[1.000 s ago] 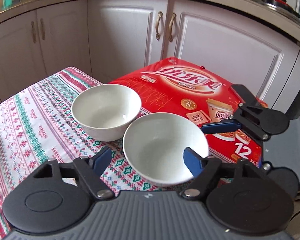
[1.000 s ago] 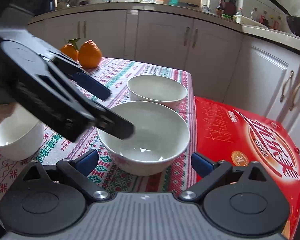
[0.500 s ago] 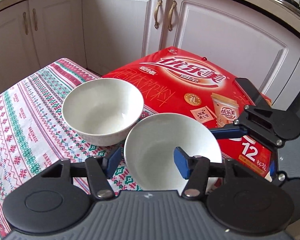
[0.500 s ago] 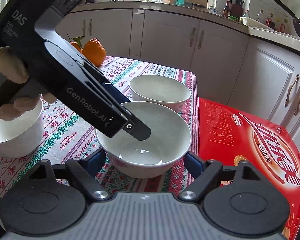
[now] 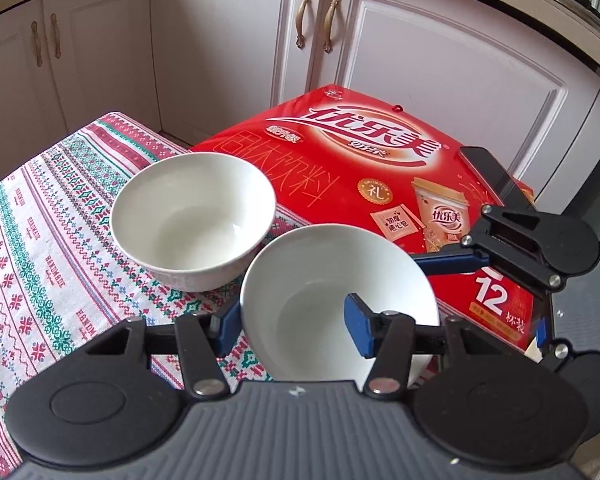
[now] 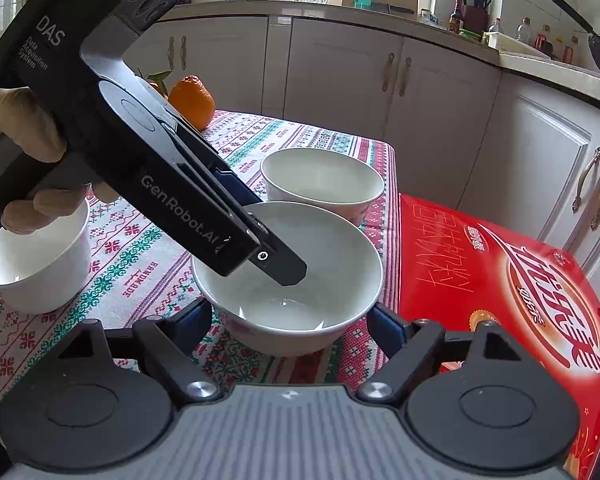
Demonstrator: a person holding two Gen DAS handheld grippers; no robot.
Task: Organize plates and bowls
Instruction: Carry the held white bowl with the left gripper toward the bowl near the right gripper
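A white bowl (image 5: 320, 280) stands on the patterned tablecloth (image 5: 40, 240) close to the table's right edge. My left gripper (image 5: 292, 322) is shut on its near wall, one pad inside the bowl and one outside. The right wrist view shows the same bowl (image 6: 332, 264) with the left gripper (image 6: 270, 236) reaching down into it from the left. My right gripper (image 6: 292, 322) is shut on that bowl, its blue pads against two opposite sides. One of its fingers (image 5: 452, 260) touches the bowl's right rim. A second white bowl (image 5: 192, 216) sits just behind.
A red drink carton (image 5: 364, 160) lies flat against the table's right side. A third white bowl (image 6: 36, 264) stands at the left, with oranges (image 6: 192, 100) at the far end. A hand (image 6: 20, 132) grips the left gripper. White kitchen cabinets (image 6: 340, 80) rise behind.
My left gripper came forward over the near bowl and its jaws closed on the wall. The right gripper's jaws narrowed onto the bowl's sides.
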